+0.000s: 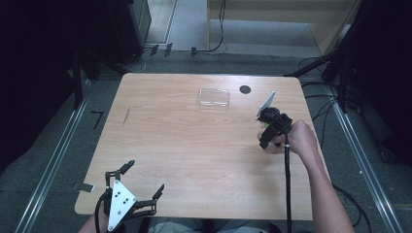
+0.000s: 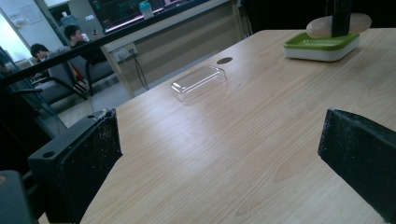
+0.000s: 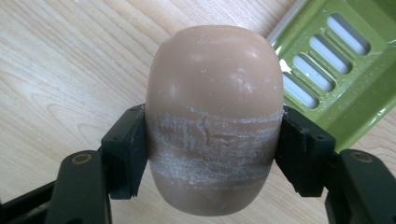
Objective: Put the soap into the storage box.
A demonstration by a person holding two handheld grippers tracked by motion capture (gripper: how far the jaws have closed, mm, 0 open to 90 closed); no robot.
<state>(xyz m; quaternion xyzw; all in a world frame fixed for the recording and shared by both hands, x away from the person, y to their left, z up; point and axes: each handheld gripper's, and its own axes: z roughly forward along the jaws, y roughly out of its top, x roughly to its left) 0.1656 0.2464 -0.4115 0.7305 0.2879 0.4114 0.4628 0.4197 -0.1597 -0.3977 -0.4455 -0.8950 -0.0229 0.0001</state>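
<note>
A tan oval bar of soap (image 3: 215,93), scuffed white across its middle, sits between the jaws of my right gripper (image 3: 215,154), which is shut on its sides. A green slotted soap dish (image 3: 345,70) lies just beyond it, at the upper right. In the left gripper view the soap (image 2: 359,22) hangs just above the green and white dish (image 2: 322,46). From above, my right gripper (image 1: 268,127) is at the table's right side with a hand behind it. My left gripper (image 1: 145,177) rests near the front left edge, open and with nothing between its jaws (image 2: 219,158).
A clear plastic lid (image 1: 214,97) lies flat at the far middle of the wooden table (image 1: 194,145), and shows again in the left gripper view (image 2: 198,82). A dark round hole (image 1: 245,89) is beside it. A black cable trails from the right gripper toward the front edge.
</note>
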